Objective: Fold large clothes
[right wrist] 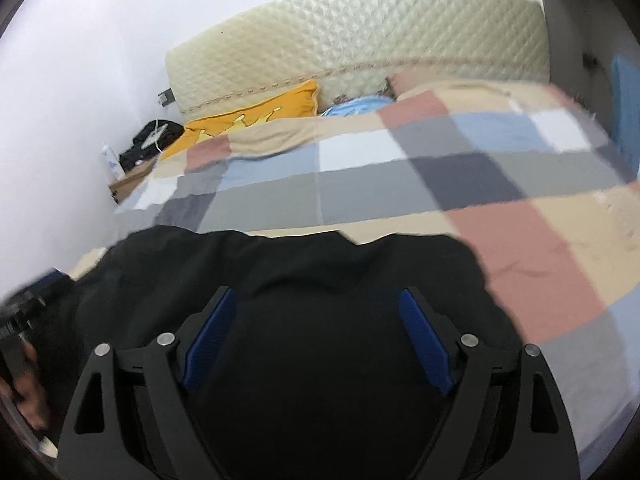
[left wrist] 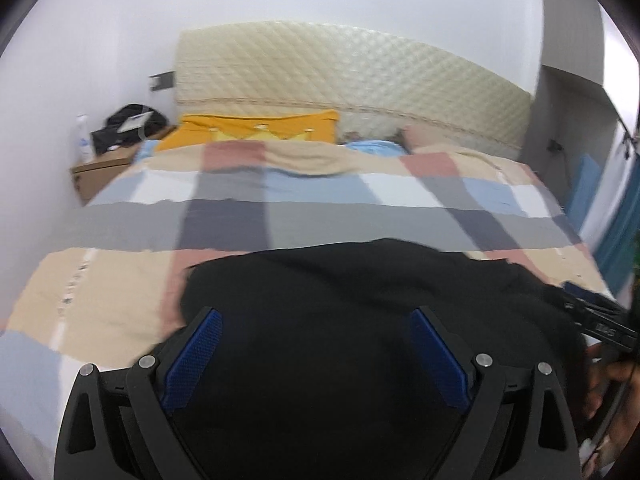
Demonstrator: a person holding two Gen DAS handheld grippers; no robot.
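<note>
A black garment point(left wrist: 360, 280) lies in a bunched heap on the near part of the checked bedspread point(left wrist: 120, 300). My left gripper point(left wrist: 316, 314) hangs over it with its blue pads point(left wrist: 192, 360) spread wide and nothing pinched between them. The garment point(right wrist: 320, 256) also fills the lower middle of the right wrist view. There my right gripper point(right wrist: 317, 292) stands open over the cloth. Each view catches the other gripper at its edge, held by a hand point(left wrist: 612, 372). Which part of the garment lies under the jaws is too dark to tell.
The bedspread point(right wrist: 520, 240) covers a bed with a quilted cream headboard point(left wrist: 340, 76). A yellow pillow point(left wrist: 256, 128) and a blue one point(right wrist: 356, 106) lie at the head. A wooden nightstand point(left wrist: 100, 168) with a white bottle point(left wrist: 83, 136) and a black bag point(left wrist: 132, 120) stands against the left wall.
</note>
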